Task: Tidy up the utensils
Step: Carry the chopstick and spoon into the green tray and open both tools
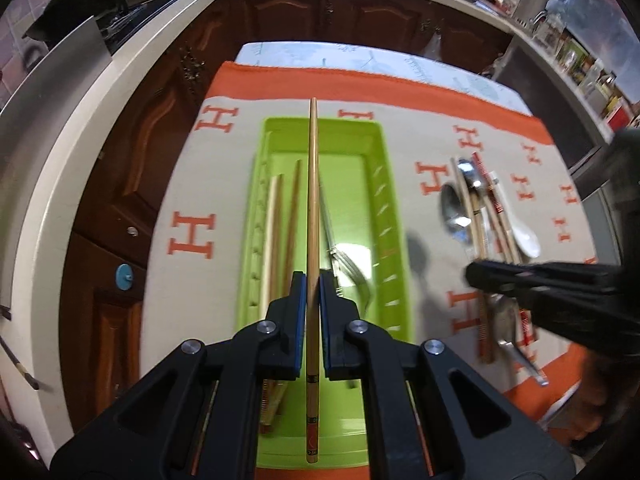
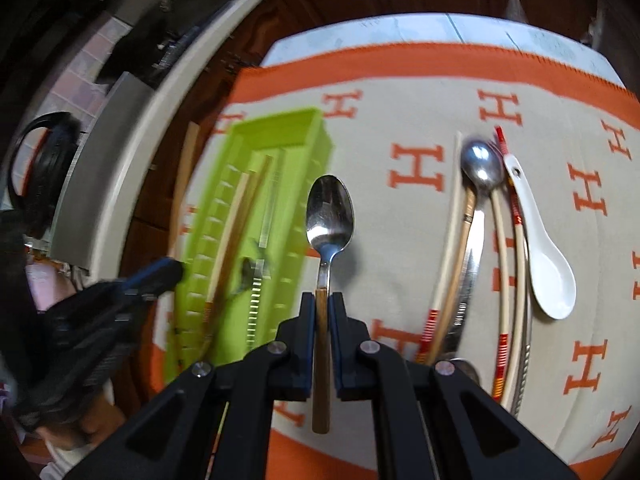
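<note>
I'm over a beige cloth point(image 2: 400, 120) with orange H marks, kitchen cabinets behind. Nearest, my left gripper point(image 1: 313, 280) clamps a chopstick point(image 1: 313, 200) above the green tray point(image 1: 384, 184), which holds other chopsticks and what looks like a fork, blurred. My right gripper point(image 2: 322, 300) pinches a spoon point(image 2: 329, 208) by its wooden handle. Farther right lies the utensil pile point(image 2: 492, 240).
</note>
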Demonstrator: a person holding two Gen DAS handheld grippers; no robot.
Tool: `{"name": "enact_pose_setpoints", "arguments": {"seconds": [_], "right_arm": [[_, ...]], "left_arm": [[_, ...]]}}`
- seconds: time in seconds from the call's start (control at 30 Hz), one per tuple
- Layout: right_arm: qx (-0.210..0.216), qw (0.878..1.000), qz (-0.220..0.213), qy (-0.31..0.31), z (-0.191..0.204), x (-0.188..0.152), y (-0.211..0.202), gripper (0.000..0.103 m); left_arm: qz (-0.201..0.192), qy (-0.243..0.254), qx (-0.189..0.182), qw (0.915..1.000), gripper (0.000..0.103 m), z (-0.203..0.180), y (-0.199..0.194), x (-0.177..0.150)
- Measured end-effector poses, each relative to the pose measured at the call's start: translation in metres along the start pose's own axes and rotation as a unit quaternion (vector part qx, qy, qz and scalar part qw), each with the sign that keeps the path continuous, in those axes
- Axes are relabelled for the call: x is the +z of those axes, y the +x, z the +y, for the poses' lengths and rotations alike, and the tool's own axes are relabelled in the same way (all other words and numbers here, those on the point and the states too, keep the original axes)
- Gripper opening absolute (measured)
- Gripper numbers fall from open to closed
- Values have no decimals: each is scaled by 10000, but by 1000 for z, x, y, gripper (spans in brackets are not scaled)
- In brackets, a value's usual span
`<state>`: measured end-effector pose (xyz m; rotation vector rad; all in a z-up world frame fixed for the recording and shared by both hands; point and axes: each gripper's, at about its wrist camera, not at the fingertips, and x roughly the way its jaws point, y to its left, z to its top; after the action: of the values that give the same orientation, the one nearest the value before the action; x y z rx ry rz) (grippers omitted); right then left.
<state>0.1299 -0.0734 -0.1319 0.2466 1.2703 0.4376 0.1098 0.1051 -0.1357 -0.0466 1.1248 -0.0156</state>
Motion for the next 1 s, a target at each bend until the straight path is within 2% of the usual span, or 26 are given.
{"name": "enact_pose_setpoints", "arguments": {"seconds": [0.13,0.27,0.43,0.8,1.0], "right_arm": [[87,9999,-124,-32,15,-1,-8,6],[137,9999,-87,22,27,2,-2,6],[236,9996,47,164,33,-2,8,6],[458,9968,514,416,43,-11,38,9],[523,9966,449,462,38,-18,30,9]], "left_arm": [[207,-8,171,9996,4,11,15,-7],[359,-149,49,9992,4,22,23,-13],[347,-316,-150,9988,5,33,21,-17],[148,-526,-207,9983,5,49,5,-18],[35,-634,-164,9978,5,57,-9,-17]]}}
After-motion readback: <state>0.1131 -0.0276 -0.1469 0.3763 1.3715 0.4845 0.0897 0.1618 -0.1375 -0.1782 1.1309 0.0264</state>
